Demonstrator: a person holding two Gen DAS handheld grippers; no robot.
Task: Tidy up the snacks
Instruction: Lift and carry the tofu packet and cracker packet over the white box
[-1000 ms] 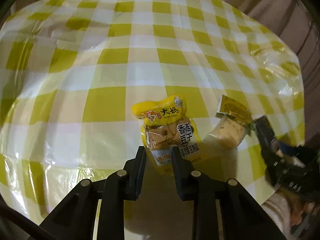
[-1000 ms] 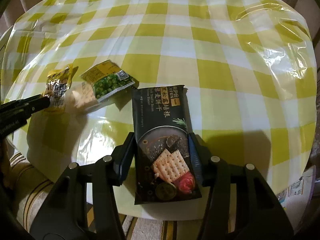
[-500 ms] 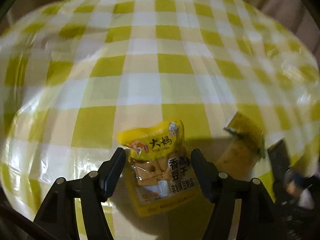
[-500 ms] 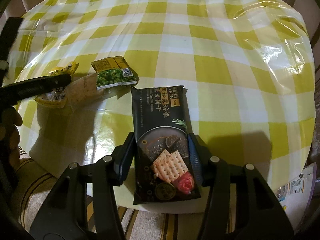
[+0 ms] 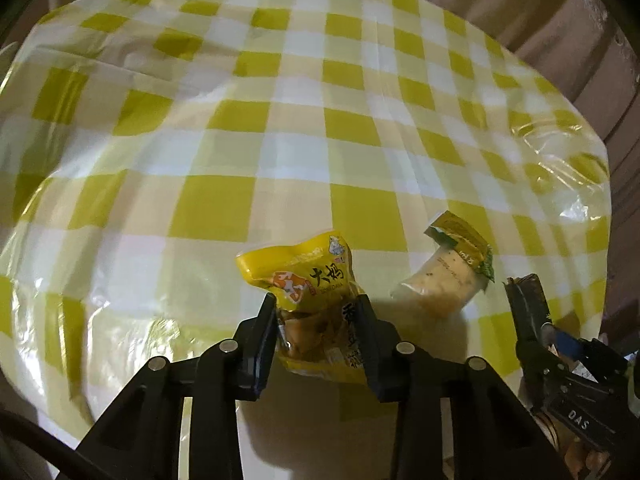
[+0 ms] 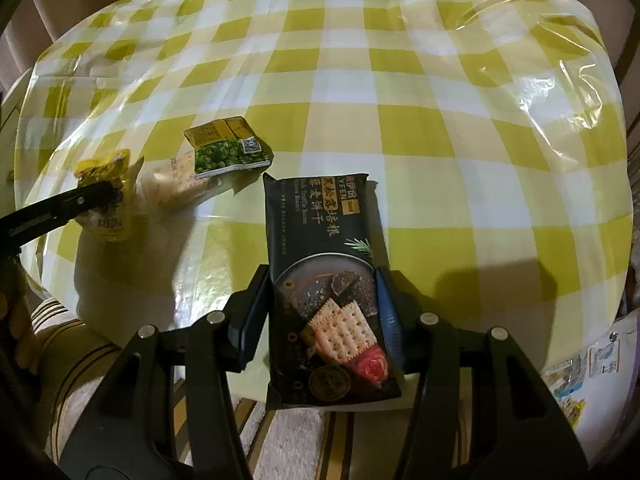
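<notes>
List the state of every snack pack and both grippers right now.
Left gripper: jaws just closed, clamped on yellow tofu pack.
Right gripper: clamped on black cracker pack.
Green pea pack: lying free on the checked tablecloth.

Four snack packs in all: one yellow tofu pouch (image 5: pixel 304 280), one green pea packet (image 6: pixel 228 148), one pale clear-wrapped pack (image 6: pixel 180 184), one black cracker pack (image 6: pixel 324 248).

Both fisheye views look steeply down along their own tongs, close over the near edge of the checked worktop (image 5: pixel 280 92). Both share the pea packet (image 6: pixel 224 148) and the yellow pouch (image 5: pixel 308 280); each catches the other's tongs at its edge.
</notes>
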